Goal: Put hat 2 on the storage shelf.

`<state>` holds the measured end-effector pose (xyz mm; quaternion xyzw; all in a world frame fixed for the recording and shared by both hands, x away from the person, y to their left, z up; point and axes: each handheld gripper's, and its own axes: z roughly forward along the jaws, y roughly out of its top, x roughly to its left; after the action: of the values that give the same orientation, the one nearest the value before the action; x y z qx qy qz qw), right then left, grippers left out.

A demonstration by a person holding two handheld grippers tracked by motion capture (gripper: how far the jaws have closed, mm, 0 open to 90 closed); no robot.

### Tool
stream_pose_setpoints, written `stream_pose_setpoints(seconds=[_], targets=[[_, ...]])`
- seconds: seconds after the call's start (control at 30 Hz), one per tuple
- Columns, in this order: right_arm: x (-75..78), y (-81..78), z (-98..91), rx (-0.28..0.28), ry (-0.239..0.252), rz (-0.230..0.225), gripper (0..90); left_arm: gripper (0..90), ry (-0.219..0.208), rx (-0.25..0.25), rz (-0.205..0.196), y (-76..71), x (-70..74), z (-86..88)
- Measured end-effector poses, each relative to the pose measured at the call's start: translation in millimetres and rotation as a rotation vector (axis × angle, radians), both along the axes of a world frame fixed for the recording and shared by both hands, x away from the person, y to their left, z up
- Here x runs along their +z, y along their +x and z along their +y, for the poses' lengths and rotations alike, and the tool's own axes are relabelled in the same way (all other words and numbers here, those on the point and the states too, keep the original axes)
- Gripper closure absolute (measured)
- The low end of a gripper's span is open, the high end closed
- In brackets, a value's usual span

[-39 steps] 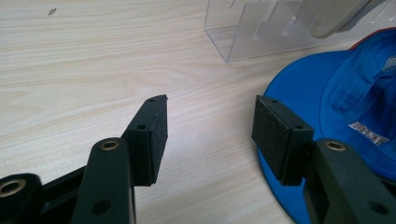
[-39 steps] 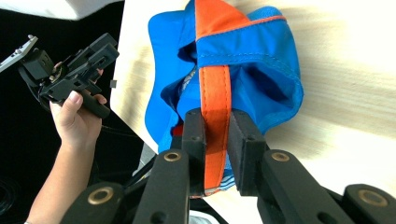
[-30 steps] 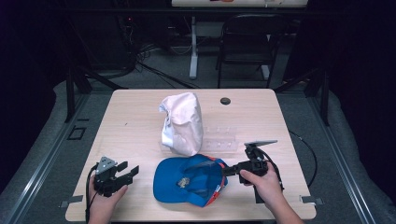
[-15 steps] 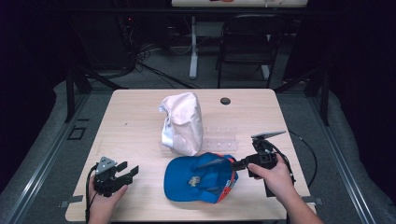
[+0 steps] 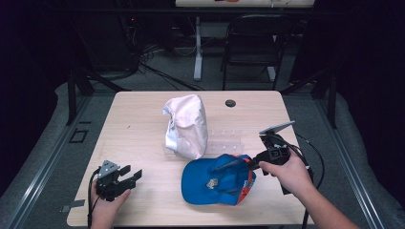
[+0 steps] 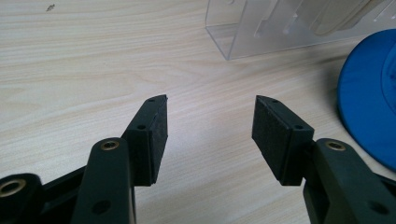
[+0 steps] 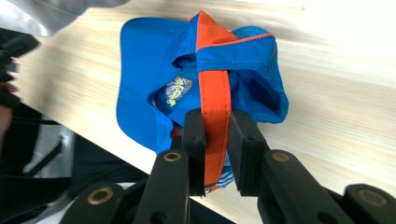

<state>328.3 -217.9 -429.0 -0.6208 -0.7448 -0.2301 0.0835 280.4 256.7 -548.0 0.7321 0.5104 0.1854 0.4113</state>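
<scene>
Here the right gripper [image 7: 215, 149] is clamped on the orange strap [image 7: 215, 100] of a blue cap [image 5: 217, 179], its two black jaws pressing the band from either side, as the right gripper view shows. In the same view the strap runs straight up from the jaws to the cap's rear edge, and a small printed label [image 7: 174, 91] lies inside the crown. From the high view, the right gripper [image 5: 249, 163] sits at the cap's right side, held by the person's right hand [image 5: 286, 172], with a cable [image 5: 313, 157] trailing off behind it and a grey plate [image 5: 276, 127] standing above it. The cap lies open side up on the near right part of the wooden table [image 5: 133, 124], its brim toward the person.

The left gripper [image 6: 208, 133] is spread wide, its padded jaws apart over bare table surface with nothing between them. In the high view the left gripper [image 5: 131, 175] rests near the table's near left corner, held by the left hand [image 5: 107, 202], well apart from the cap.

Behind the cap stands a clear plastic rack [image 5: 224, 140], with a white cap [image 5: 186, 125] propped on its left end. A small dark round object [image 5: 230, 103] lies near the far edge of the table. In the left gripper view the rack's corner [image 6: 233, 37] appears ahead of the jaws, and the blue cap's edge [image 6: 366, 107] enters at the right.
</scene>
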Motion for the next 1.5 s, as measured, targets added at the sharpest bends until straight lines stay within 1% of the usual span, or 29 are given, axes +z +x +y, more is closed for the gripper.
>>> stream_pose_setpoints(seconds=[0.03, 0.1, 0.13, 0.17, 0.2, 0.23, 0.3, 0.33, 0.37, 0.4, 0.43, 0.47, 0.5, 0.53, 0.63, 0.67, 0.73, 0.8, 0.83, 0.93, 1.0, 1.1, 1.13, 1.17, 1.23, 1.3, 1.4, 1.47, 1.5], targets=[[2.9, 1.3, 0.2, 0.01, -0.02, 0.005, 77.9, 45.9, 0.0, -0.001, 0.0, 0.0, 0.0, 0.1], [7.7, 2.6, 1.7, -0.001, -0.045, 0.007, 77.9, 45.9, 0.0, 0.0, 0.001, 0.1, 0.0, 0.1], [10.9, 4.0, 1.9, 0.009, -0.062, 0.013, 77.9, 45.9, -0.001, 0.001, 0.0, 0.1, -0.1, 0.1], [13.4, 4.4, 3.1, 0.002, -0.075, 0.012, 77.9, 45.9, -0.002, 0.001, 0.0, 0.2, -0.2, 0.1], [16.1, 5.5, 4.0, 0.002, -0.085, 0.01, 77.9, 45.9, -0.004, 0.007, -0.008, 0.3, -0.8, -0.4], [18.7, 6.0, 5.3, -0.003, -0.098, 0.005, 78.0, 45.9, -0.001, 0.0, 0.001, 0.2, -0.2, 0.2], [25.1, 8.3, 6.5, 0.016, -0.134, 0.013, 77.9, 45.9, -0.001, 0.0, 0.001, 0.1, -0.2, 0.1], [27.8, 8.7, 8.1, 0.013, -0.142, 0.011, 78.0, 45.9, -0.001, 0.0, 0.002, 0.1, -0.2, 0.1], [31.5, 9.3, 8.8, 0.022, -0.155, 0.014, 78.0, 45.9, -0.001, -0.001, 0.002, 0.2, -0.3, 0.1], [34.4, 9.5, 10.9, 0.015, -0.164, 0.005, 77.9, 45.9, 0.0, 0.0, 0.002, 0.3, -0.4, 0.1], [38.0, 9.8, 11.8, 0.022, -0.179, 0.005, 78.0, 45.9, -0.002, 0.006, -0.005, 0.4, -0.9, -0.3], [41.8, 10.4, 13.0, 0.028, -0.187, 0.008, 78.0, 45.9, -0.007, 0.006, -0.009, 0.7, -1.5, -0.6], [44.8, 10.6, 14.6, 0.024, -0.196, 0.001, 78.0, 45.9, -0.009, 0.006, -0.007, 0.7, -1.6, -0.6], [48.4, 11.3, 15.6, 0.029, -0.204, 0.006, 78.0, 45.9, -0.008, 0.006, -0.007, 0.8, -1.6, -0.6], [58.2, 12.9, 18.9, 0.022, -0.211, 0.01, 78.0, 45.9, -0.009, 0.006, -0.006, 0.8, -1.8, -0.6], [61.6, 13.7, 19.4, 0.025, -0.218, 0.009, 77.9, 45.9, -0.006, 0.003, 0.0, 0.7, -1.3, -0.1], [69.0, 15.1, 20.7, 0.027, -0.219, 0.014, 78.0, 45.9, -0.006, 0.004, 0.0, 0.7, -1.3, 0.2], [76.4, 15.9, 22.1, 0.018, -0.215, 0.004, 78.0, 45.9, -0.006, 0.003, 0.003, 0.8, -1.2, 0.7], [81.0, 16.5, 22.8, 0.018, -0.218, 0.007, 78.0, 45.9, -0.005, -0.002, 0.008, 0.7, -0.7, 1.1], [92.6, 18.4, 25.1, 0.017, -0.215, 0.001, 77.9, 45.9, -0.006, 0.001, 0.003, 0.7, -0.9, 0.8], [99.7, 19.9, 26.5, 0.022, -0.204, -0.001, 77.9, 45.9, -0.009, 0.004, -0.004, 0.7, -1.3, 0.3], [111.4, 21.6, 30.3, 0.028, -0.18, 0.007, 77.9, 45.9, -0.003, -0.005, 0.005, 0.3, -0.1, 0.9], [115.5, 22.2, 31.1, 0.039, -0.172, 0.01, 77.9, 45.9, -0.003, -0.004, 0.005, 0.4, -0.2, 1.0], [119.0, 22.6, 32.8, 0.033, -0.161, 0.009, 77.9, 45.9, -0.007, 0.0, -0.001, 0.6, -0.9, 0.8], [125.6, 24.4, 34.5, 0.041, -0.153, 0.014, 77.9, 45.9, -0.007, 0.0, 0.001, 0.7, -1.0, 1.1], [130.9, 26.3, 36.1, 0.04, -0.145, 0.018, 77.9, 45.9, -0.006, 0.0, -0.001, 0.6, -0.8, 1.2], [137.5, 29.4, 36.3, 0.036, -0.118, 0.033, 77.9, 45.9, -0.006, 0.001, -0.002, 0.5, -0.5, 1.3], [140.4, 31.2, 34.9, 0.023, -0.089, 0.042, 77.9, 45.9, -0.006, 0.001, -0.003, 0.5, -0.5, 1.5], [141.3, 32.2, 33.0, 0.017, -0.066, 0.049, 77.9, 45.9, -0.006, 0.001, -0.003, 0.4, -0.4, 1.6]])
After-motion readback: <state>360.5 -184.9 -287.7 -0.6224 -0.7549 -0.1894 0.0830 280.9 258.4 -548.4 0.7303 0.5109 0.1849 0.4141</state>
